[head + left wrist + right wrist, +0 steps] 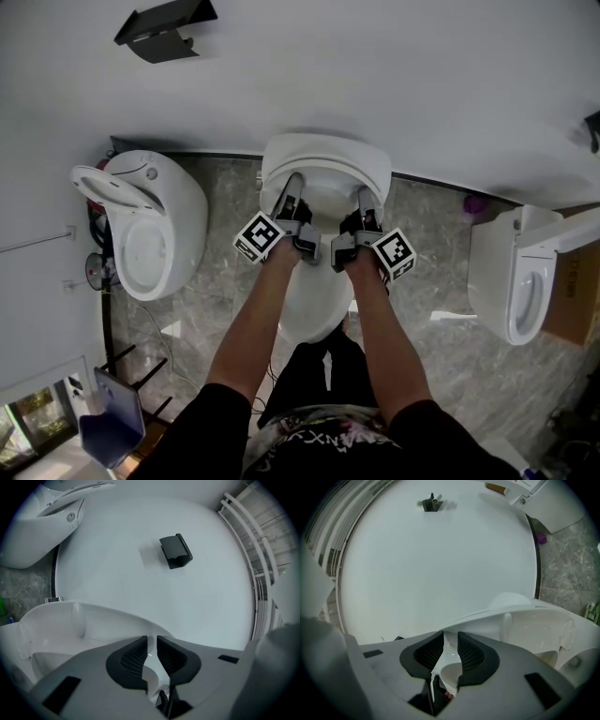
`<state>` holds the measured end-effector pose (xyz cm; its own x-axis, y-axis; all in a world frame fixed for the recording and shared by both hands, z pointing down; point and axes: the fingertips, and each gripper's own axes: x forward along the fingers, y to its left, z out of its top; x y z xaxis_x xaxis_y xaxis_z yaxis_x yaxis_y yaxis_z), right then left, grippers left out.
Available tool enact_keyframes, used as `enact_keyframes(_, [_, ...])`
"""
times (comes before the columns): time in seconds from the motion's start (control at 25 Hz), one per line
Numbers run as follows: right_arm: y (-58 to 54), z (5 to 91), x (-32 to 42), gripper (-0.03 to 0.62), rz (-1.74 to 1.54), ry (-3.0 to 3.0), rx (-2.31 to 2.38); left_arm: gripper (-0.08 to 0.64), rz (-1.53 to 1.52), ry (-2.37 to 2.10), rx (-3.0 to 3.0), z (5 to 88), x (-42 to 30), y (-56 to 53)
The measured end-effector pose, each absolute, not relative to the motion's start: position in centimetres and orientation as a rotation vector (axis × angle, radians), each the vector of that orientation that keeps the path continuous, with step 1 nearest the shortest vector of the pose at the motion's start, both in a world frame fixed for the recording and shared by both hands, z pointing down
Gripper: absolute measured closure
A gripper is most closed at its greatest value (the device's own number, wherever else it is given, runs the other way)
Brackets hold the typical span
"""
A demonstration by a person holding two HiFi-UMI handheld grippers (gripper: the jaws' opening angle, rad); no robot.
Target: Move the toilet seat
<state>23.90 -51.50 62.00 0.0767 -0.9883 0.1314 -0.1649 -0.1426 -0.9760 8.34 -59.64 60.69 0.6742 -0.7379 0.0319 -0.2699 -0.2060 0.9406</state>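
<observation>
A white toilet stands against the wall in the middle of the head view, with its toilet seat point(325, 157) tilted up from the bowl point(309, 314). My left gripper point(291, 190) is shut on the seat's left edge and my right gripper point(367, 200) on its right edge. In the left gripper view the dark ribbed pads of the left gripper point(152, 642) pinch a thin white rim of the seat point(93, 620). The right gripper view shows the same: the right gripper point(450, 640) clamps the white seat point(520, 618) between its pads.
A second white toilet point(155, 220) stands to the left and a third point(525, 277) to the right, with a cardboard box point(574, 300) beyond it. A black fixture point(164, 28) hangs on the white wall. A purple object point(474, 202) lies on the grey marble floor. A blue stool point(111, 420) sits at lower left.
</observation>
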Motion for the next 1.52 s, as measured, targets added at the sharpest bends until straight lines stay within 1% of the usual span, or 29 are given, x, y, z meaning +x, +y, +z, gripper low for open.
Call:
enact_keyframes(0.04, [-51.7, 62.0, 24.0, 0.495, -1.179, 1.217, -1.476, 0.483, -0.522, -0.813, 1.775, 60.8, 8.4, -59.7])
enact_keyframes(0.12, [-51.7, 62.2, 23.9, 0.522, -1.184, 1.219, -1.49, 0.506, -0.521, -0.824, 1.772, 61.0, 8.3, -59.8])
enact_keyframes(0.36, [-51.8, 62.1, 23.9, 0.528, -1.183, 1.274, -1.523, 0.513, -0.457, -0.832, 1.847, 60.4, 8.7, -59.5])
enact_keyframes(0.4, [-51.8, 61.8, 23.9, 0.534, -1.176, 1.296, -1.536, 0.516, -0.435, -0.834, 1.877, 60.1, 8.9, -59.4])
enact_keyframes(0.52, [-51.4, 60.6, 23.7, 0.582, -1.146, 1.392, -1.599, 0.523, -0.369, -0.845, 1.968, 59.1, 9.1, -58.6])
enact_keyframes(0.56, [-51.2, 60.1, 23.6, 0.588, -1.135, 1.423, -1.618, 0.525, -0.346, -0.851, 1.997, 58.8, 9.1, -58.3])
enact_keyframes(0.8, [-50.5, 56.1, 22.8, 0.588, -1.054, 1.602, -1.686, 0.528, -0.233, -0.865, 2.171, 55.3, 8.8, -56.5])
enact_keyframes(1.0, [-50.0, 52.3, 20.8, 0.588, -0.978, 1.8, -1.698, 0.528, -0.165, -0.851, 2.332, 51.1, 8.8, -54.7])
enact_keyframes(1.52, [-44.5, 40.1, 16.1, 0.589, -0.563, 2.275, -1.769, 0.528, -0.113, -0.84, 2.652, 39.8, 6.6, -47.9])
